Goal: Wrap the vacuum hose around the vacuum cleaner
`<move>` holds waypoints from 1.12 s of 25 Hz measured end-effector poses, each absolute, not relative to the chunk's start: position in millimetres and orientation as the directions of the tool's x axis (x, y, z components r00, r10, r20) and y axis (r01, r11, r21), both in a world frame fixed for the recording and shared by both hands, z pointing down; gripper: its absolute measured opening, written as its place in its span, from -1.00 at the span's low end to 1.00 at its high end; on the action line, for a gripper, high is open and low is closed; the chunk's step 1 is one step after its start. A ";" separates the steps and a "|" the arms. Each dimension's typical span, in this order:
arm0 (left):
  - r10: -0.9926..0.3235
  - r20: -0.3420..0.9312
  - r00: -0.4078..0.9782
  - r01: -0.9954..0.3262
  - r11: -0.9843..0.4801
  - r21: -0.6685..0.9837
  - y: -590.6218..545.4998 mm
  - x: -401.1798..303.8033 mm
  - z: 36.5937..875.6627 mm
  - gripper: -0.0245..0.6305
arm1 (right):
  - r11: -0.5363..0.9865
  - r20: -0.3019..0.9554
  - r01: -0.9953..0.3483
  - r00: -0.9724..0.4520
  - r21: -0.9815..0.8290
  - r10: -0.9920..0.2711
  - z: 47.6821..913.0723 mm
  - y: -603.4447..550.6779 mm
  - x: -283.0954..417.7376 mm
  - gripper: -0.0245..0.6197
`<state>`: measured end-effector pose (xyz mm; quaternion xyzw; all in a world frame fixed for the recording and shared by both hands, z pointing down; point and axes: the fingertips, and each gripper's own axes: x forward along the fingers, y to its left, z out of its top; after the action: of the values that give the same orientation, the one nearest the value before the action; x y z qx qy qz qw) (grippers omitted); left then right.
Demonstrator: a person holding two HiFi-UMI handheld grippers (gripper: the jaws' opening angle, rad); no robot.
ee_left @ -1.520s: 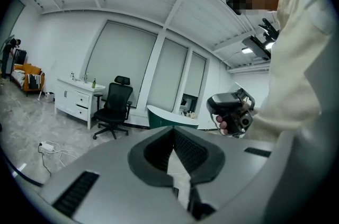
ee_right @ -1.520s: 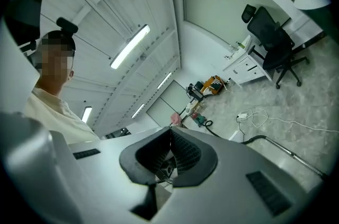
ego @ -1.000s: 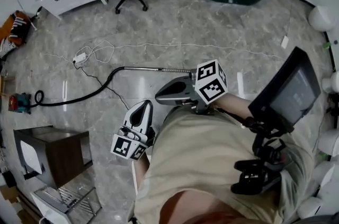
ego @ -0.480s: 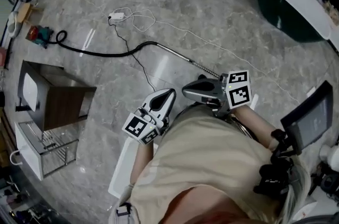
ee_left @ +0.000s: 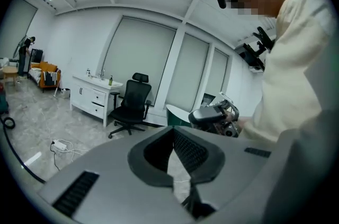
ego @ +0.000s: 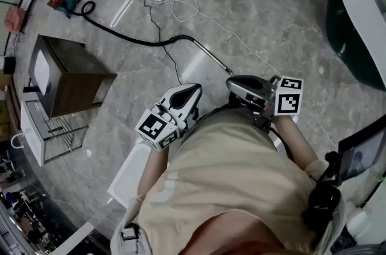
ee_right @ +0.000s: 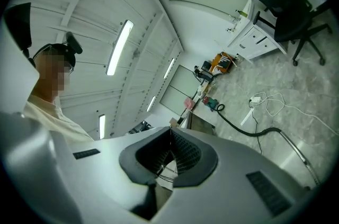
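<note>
Since the earlier frame my view has swung, and the brown cabinet [ego: 66,76] has risen from lower left to mid left. Vacuum hose [ego: 129,38]: its long axis slants from the vacuum cleaner [ego: 60,0] beyond the cabinet, past the cabinet's far corner, and its metal wand [ego: 208,55] points toward me. Left gripper [ego: 194,90] and right gripper [ego: 232,84]: jaws pressed together, nothing between them. The wand's end lies near the right one. Surface: grey marble floor [ego: 271,25] of a white-ceilinged office.

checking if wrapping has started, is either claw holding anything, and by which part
Nothing is held. The left claw and right claw are both shut and empty; the vacuum hose lies untouched on the floor.
</note>
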<state>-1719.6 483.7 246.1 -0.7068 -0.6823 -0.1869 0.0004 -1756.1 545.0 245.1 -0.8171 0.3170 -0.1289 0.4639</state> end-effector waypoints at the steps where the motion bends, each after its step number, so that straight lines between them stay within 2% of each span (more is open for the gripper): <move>1: 0.961 0.278 0.015 0.967 -0.085 0.241 491.0 -1715.1 247.3 -0.91 | -0.376 -0.075 -0.396 0.766 -0.838 -0.639 248.2 556.3 -1752.5 -0.91; 8: 0.916 0.396 0.065 0.985 -0.121 0.119 522.5 -1685.4 261.2 -0.91 | -0.406 -0.047 -0.353 0.800 -0.843 -0.598 266.4 607.2 -1732.3 -0.91; 11: 0.916 0.397 0.059 0.986 -0.116 0.121 531.2 -1666.8 264.0 -0.91 | -0.415 -0.036 -0.323 0.823 -0.850 -0.567 270.9 611.4 -1726.8 -0.91; 19: 0.903 0.420 -0.083 0.996 0.057 0.075 584.2 -1614.4 271.5 -0.91 | -0.469 0.007 -0.171 0.936 -0.866 -0.353 276.4 666.2 -1701.0 -0.91; 23: 0.893 0.423 -0.157 0.985 0.112 0.129 582.2 -1567.7 293.7 -0.91 | -0.414 0.059 -0.080 0.948 -0.907 -0.312 298.3 648.7 -1660.4 -0.91; 28: 0.861 0.434 -0.266 0.957 0.180 0.229 580.3 -1485.1 323.6 -0.91 | -0.293 0.127 0.036 0.946 -0.955 -0.297 329.8 623.5 -1570.0 -0.91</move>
<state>-1485.1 580.3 323.6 -0.5971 -0.7611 -0.2316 0.1034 -1570.0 623.5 329.8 -0.7915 0.0824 -0.1417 0.5888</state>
